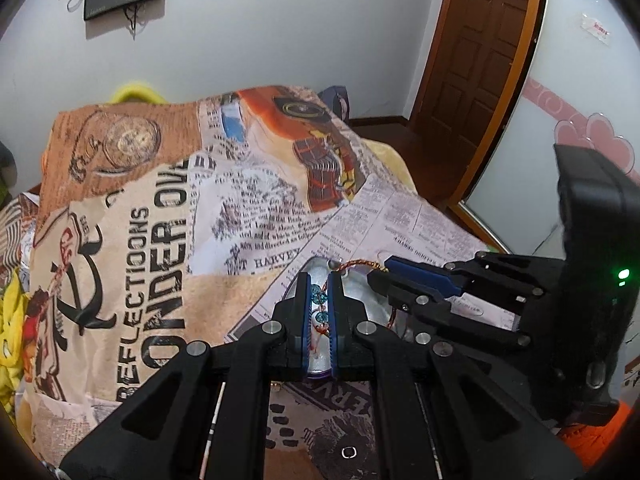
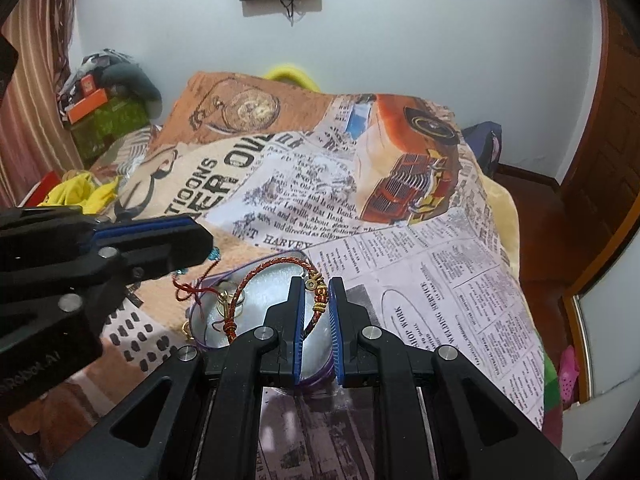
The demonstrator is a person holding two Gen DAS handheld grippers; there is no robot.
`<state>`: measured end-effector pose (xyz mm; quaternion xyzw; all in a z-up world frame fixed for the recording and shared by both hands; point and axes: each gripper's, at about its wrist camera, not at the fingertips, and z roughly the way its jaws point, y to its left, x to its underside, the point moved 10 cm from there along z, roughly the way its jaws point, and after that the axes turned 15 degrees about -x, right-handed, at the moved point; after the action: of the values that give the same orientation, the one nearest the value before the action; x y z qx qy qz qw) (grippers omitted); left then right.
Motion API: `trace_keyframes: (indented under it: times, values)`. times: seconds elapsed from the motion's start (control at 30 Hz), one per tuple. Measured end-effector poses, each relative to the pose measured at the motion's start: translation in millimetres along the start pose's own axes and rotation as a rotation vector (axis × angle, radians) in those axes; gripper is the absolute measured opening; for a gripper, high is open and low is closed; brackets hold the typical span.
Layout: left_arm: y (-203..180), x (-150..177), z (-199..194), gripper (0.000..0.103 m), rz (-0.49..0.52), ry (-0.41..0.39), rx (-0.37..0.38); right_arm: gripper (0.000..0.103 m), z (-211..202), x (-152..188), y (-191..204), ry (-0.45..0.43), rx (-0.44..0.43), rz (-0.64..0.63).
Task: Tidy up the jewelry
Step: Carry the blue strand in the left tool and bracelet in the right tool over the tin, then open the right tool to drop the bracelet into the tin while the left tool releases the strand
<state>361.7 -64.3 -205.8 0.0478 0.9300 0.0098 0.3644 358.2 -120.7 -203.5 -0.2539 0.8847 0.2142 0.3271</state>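
Our left tongs (image 1: 320,312) are clamped on a string with blue beads (image 1: 318,294); our right tongs (image 2: 318,304) are clamped on a red bracelet (image 2: 276,276). Both hang just above the silver dish (image 2: 260,280) at lower centre on the bed (image 2: 440,272).

My black grippers' blue pads (image 2: 335,332) are framing a red-and-gold braided cord bracelet (image 2: 316,300), teal glass beads (image 1: 319,294), a silver round tin (image 2: 260,292) and newspaper-print cloth (image 2: 440,272).

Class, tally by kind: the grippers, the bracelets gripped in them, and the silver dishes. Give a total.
Grippers: 2 (left gripper, right gripper)
Bracelets: 2 (blue-beaded bracelet, red-and-gold cord bracelet)
Silver dish: 1
Total: 5
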Motion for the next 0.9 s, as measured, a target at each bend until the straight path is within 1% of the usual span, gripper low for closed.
trace_keyframes:
  times: [0.13,0.37,0.63,0.9]
  values:
    - [-3,11,11,0.006,0.015,0.035,0.005,0.010,5,4,0,0.021,-0.005,0.000]
    - [-4,21,17,0.006,0.031,0.059,-0.002,0.011,9,7,2,0.043,-0.013,-0.009]
    - [1,20,11,0.006,0.032,0.055,-0.008,0.011,11,9,3,0.054,-0.021,-0.015]
    - [6,19,-5,0.007,0.030,0.035,-0.016,0.011,4,8,7,0.056,-0.023,-0.011]
